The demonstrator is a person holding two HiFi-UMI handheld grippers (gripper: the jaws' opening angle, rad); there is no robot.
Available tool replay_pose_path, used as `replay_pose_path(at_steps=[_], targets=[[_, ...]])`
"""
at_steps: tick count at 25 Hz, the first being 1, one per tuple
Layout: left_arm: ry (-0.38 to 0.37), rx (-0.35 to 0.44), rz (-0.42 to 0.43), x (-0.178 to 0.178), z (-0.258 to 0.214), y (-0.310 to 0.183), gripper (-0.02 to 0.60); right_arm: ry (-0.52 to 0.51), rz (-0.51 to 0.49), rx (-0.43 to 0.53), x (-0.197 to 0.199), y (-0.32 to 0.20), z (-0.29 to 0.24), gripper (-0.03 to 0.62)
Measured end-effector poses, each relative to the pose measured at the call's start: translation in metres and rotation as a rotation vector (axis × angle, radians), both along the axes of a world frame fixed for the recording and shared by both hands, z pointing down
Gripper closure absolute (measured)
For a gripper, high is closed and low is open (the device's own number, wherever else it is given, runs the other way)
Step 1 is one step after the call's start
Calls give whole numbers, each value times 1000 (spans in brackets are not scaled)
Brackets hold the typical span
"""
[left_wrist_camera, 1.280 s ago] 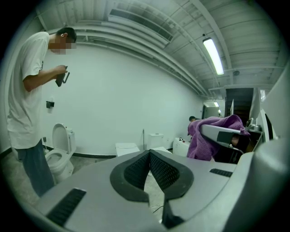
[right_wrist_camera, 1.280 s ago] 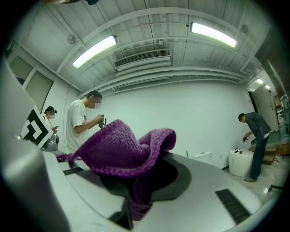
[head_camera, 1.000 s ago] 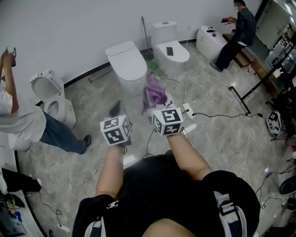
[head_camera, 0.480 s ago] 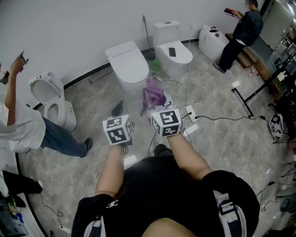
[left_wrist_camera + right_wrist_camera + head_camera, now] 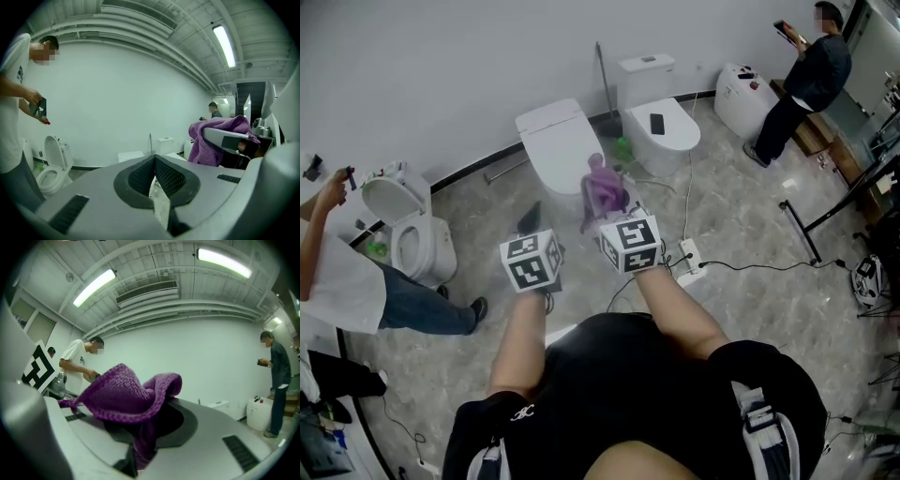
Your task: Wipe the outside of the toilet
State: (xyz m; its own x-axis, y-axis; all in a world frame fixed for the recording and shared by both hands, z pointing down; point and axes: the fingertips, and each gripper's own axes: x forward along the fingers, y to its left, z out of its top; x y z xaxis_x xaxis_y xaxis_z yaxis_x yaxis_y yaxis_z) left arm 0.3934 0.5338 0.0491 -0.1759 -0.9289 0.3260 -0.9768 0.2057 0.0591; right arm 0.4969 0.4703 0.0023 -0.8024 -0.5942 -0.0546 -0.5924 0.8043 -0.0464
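The toilet (image 5: 555, 141) with the closed lid stands at the far edge of the floor (image 5: 750, 234), its back against the wall. Its long axis runs from the wall out toward the person, so its rounded front faces both arms almost head-on. The outer sides of the bowl fall away to left and right of that line.

The purple cloth (image 5: 605, 187) hangs just in front of the bowl's right front. In the head view it overlaps the rim, but I cannot tell whether it touches the porcelain. The right hand-held gripper (image 5: 138, 451) is clenched on the cloth, a fold of which flops over its upper jaw. This arm looks the nearer to the toilet and carries the only wiping material.

The left hand-held gripper (image 5: 532, 218) sits beside it, lower and to the left, its pads pressed together on nothing, pointing at the floor short of the bowl.

As I judge it, the wipe is not yet under way. The right arm needs to go forward and slightly left to lay the cloth on the bowl's side.
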Motion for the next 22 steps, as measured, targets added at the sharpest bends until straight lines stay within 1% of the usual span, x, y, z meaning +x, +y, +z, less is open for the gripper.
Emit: replay_pose_path(at_steps=[4, 12, 17, 22], targets=[[3, -6, -24, -8, -5, -45, 572, 21, -74, 24, -17, -40, -5, 528], [2, 9, -107, -27, -3, -110, 572, 39, -162, 39, -39, -106, 3, 528], [1, -4, -131, -30, 4, -132, 572, 38, -194, 36, -47, -132, 6, 528], [10, -23, -161, -44, 16, -151, 572, 56, -214, 17, -59, -156, 18, 528]])
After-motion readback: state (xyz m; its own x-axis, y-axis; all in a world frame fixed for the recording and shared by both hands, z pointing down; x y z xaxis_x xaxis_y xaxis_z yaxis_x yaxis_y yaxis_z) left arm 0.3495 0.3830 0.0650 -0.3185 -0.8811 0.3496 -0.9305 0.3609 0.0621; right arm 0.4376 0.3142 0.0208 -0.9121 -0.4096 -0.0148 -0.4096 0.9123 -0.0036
